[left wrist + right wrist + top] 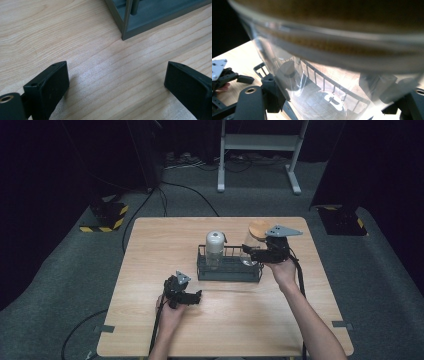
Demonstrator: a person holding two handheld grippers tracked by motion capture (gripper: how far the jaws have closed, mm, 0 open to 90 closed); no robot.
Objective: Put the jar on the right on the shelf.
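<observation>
Above the grey wire rack (229, 269), right gripper (253, 252) clamped on a cork-lidded glass jar (251, 245); left gripper (196, 296) released, low over the table (150, 250).

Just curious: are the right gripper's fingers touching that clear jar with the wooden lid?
Touching. In the right gripper view the fingers press against both sides of the clear jar.

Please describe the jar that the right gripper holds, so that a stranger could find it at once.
On the wooden table stands a dark wire rack. At its right end the right gripper grips a clear glass jar. Unlike the grey-capped bottle beside it, it has a round wooden lid.
</observation>
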